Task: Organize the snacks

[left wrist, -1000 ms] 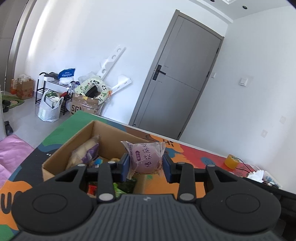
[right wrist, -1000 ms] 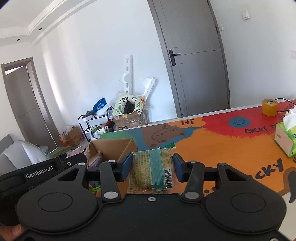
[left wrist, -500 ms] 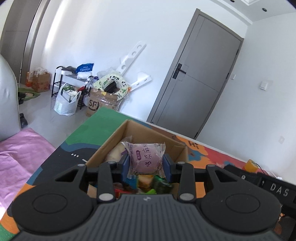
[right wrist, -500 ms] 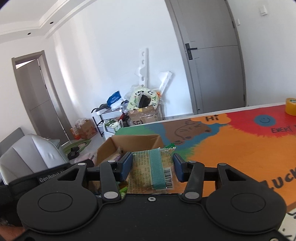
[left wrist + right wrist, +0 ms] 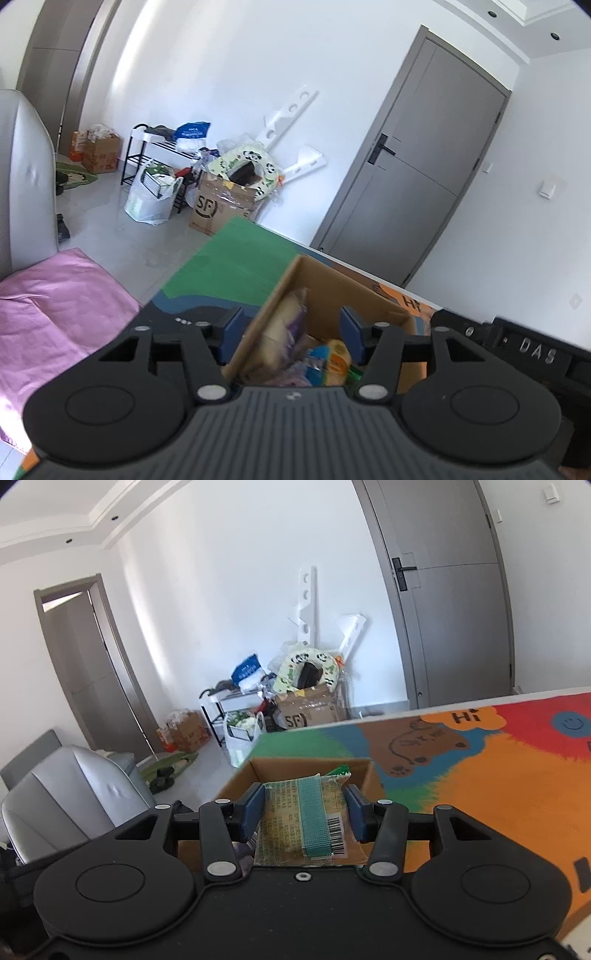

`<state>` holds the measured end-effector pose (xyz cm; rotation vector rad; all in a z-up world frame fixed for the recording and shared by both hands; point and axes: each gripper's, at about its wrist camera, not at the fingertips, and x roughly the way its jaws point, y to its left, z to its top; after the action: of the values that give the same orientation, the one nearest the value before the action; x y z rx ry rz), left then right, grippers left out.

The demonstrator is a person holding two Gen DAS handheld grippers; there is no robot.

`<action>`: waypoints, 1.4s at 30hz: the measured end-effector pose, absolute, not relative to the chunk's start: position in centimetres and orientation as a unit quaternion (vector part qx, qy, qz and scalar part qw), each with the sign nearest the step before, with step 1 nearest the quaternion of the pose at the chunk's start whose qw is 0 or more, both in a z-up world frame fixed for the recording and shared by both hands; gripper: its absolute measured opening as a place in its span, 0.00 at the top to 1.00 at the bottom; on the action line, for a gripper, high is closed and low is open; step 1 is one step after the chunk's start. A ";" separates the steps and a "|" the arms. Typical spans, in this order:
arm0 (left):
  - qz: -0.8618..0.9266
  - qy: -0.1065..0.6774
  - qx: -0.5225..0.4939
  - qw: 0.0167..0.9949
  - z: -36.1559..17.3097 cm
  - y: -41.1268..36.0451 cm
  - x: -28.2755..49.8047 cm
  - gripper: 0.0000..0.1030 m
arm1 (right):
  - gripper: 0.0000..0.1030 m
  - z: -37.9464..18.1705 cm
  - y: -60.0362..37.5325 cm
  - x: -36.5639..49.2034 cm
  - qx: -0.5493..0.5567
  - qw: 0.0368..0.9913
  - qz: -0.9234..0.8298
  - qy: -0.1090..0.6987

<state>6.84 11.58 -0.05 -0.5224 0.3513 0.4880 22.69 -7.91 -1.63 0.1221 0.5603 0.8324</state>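
Observation:
A brown cardboard box stands near the table's left end and holds several wrapped snacks. My left gripper hovers over its near edge; its jaws are opening and nothing is between them. The pink packet it carried is no longer in the jaws; a pale purple wrapper shows among the snacks below. In the right wrist view my right gripper is shut on a tan snack packet with a green stripe and a barcode, held just before the same box.
The table carries a colourful printed mat. Left of it are a grey padded chair and a pink cloth. Boxes, bags and a rack crowd the far wall beside a grey door.
My left gripper's jaws spread and the pink packet dropped out of them over the box. Both grippers swung left toward the box. The right one keeps its packet.

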 end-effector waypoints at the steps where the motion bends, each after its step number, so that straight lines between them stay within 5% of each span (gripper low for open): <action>1: 0.240 0.171 -0.254 0.921 0.0 11.8 6.9 0.43 | 0.52 -1.5 -7.8 22.6 0.063 0.874 0.404 0.261; 3: 0.241 0.171 -0.256 0.920 0.0 12.0 6.8 0.40 | 0.38 -1.4 -7.7 22.4 0.062 0.878 0.402 0.250; 8: 0.240 0.181 -0.253 0.920 -0.1 11.5 7.0 0.26 | 0.35 -1.7 -9.0 22.2 0.062 0.884 0.385 0.258; 16: 0.205 0.191 -0.236 0.931 0.5 8.7 7.5 0.11 | 0.16 -2.0 -13.9 21.6 0.074 0.891 0.354 0.273; 23: 0.180 0.199 -0.216 0.939 1.3 5.7 7.8 0.06 | 0.00 -1.8 -18.1 20.9 0.094 0.902 0.319 0.274; 42: 0.102 0.216 -0.149 0.959 2.6 -0.3 6.3 0.00 | 0.00 -1.2 -26.1 17.7 0.116 0.912 0.281 0.275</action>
<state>6.30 -0.31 2.60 -0.3030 0.4385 0.2064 17.73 -26.12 -1.18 0.2398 0.5671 0.5793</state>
